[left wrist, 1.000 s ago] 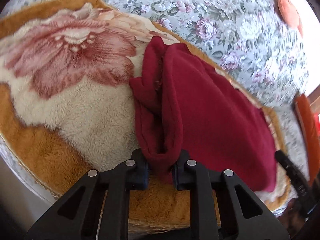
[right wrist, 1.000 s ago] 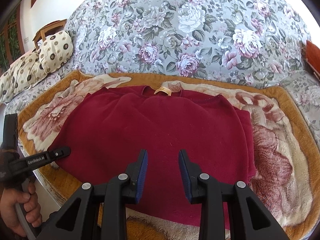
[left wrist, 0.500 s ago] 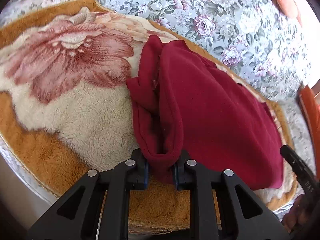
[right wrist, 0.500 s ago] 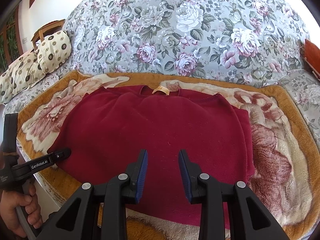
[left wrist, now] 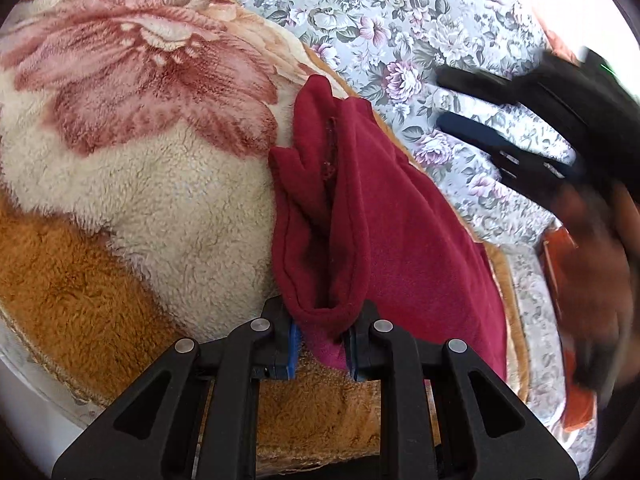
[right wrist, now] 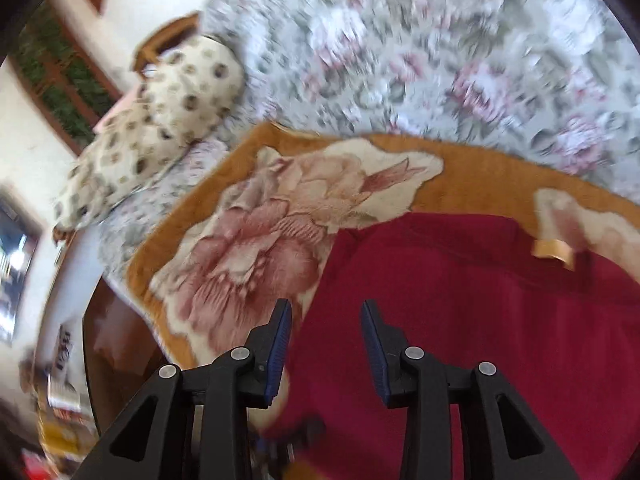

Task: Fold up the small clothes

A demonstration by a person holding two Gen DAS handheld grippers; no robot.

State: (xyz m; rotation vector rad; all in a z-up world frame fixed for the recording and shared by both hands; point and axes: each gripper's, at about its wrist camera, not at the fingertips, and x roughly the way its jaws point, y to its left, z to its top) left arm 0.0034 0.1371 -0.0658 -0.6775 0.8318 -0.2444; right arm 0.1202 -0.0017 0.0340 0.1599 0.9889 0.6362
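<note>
A dark red fleece top lies on a plush orange blanket with a big pink flower. My left gripper is shut on a bunched corner of the top at its near edge. In the right wrist view the top fills the lower right, with a tan neck label at its far edge. My right gripper is open and empty, above the top's left edge. It also shows, blurred, in the left wrist view above the far side of the top.
The blanket lies on a grey floral bedspread. A spotted cream pillow sits at the far left. The bed's near edge runs below the blanket. An orange object lies at the right.
My right gripper has swung quickly left and up over the top's left side, still open. My left gripper keeps its hold on the corner and has shifted only slightly.
</note>
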